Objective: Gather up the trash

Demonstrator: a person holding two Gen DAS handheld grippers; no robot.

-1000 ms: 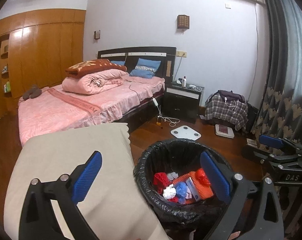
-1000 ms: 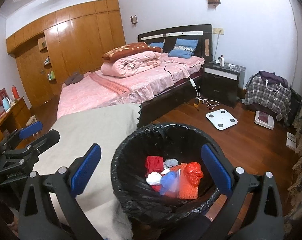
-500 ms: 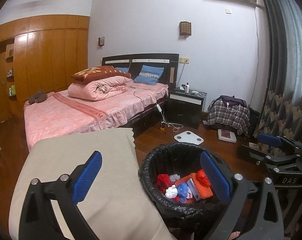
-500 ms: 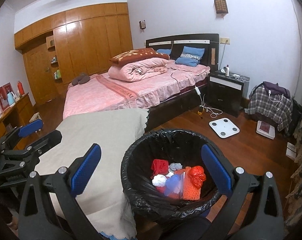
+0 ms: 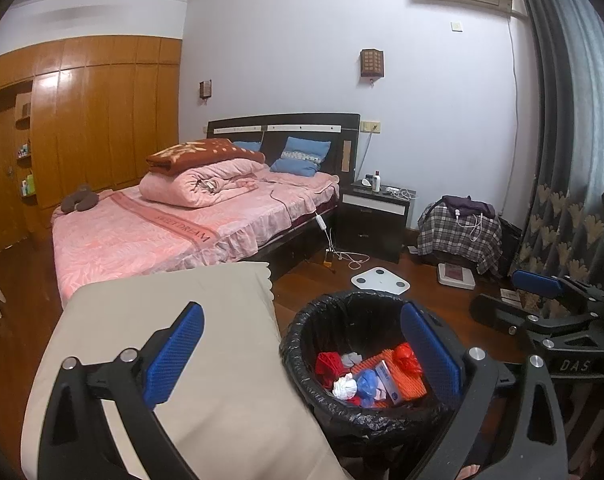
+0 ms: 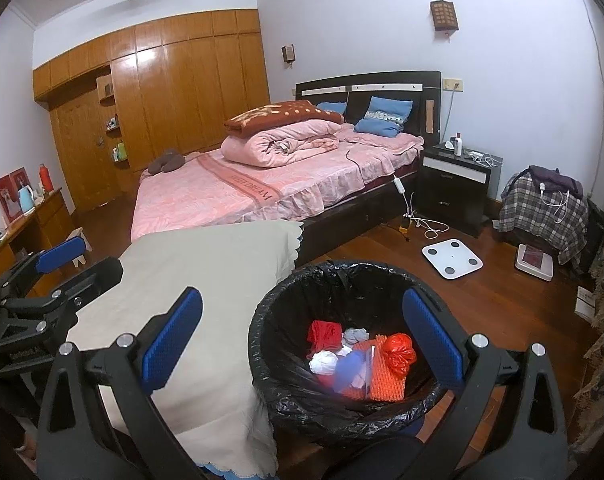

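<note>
A bin with a black liner (image 5: 330, 316) (image 6: 342, 276) stands on the wood floor beside a cloth-covered table. Inside lie crumpled red, white, blue and orange scraps of trash (image 5: 372, 374) (image 6: 358, 356). My left gripper (image 5: 302, 354) is open and empty, held high over the table edge and the bin. My right gripper (image 6: 302, 338) is also open and empty, above the bin. Each gripper shows in the other's view: the right one (image 5: 542, 300) at the right edge, the left one (image 6: 54, 264) at the left edge.
A beige cloth (image 5: 182, 320) (image 6: 222, 272) covers the table to the left of the bin. Beyond are a pink bed (image 5: 190, 224), a dark nightstand (image 5: 376, 216), a white scale (image 6: 452, 258) on the floor, cables, a plaid-covered seat (image 6: 542, 208) and curtains (image 5: 562, 220) at right.
Both grippers have risen and pulled back from the bin, so it looks smaller and lower in both views. Both have stayed open and empty.
</note>
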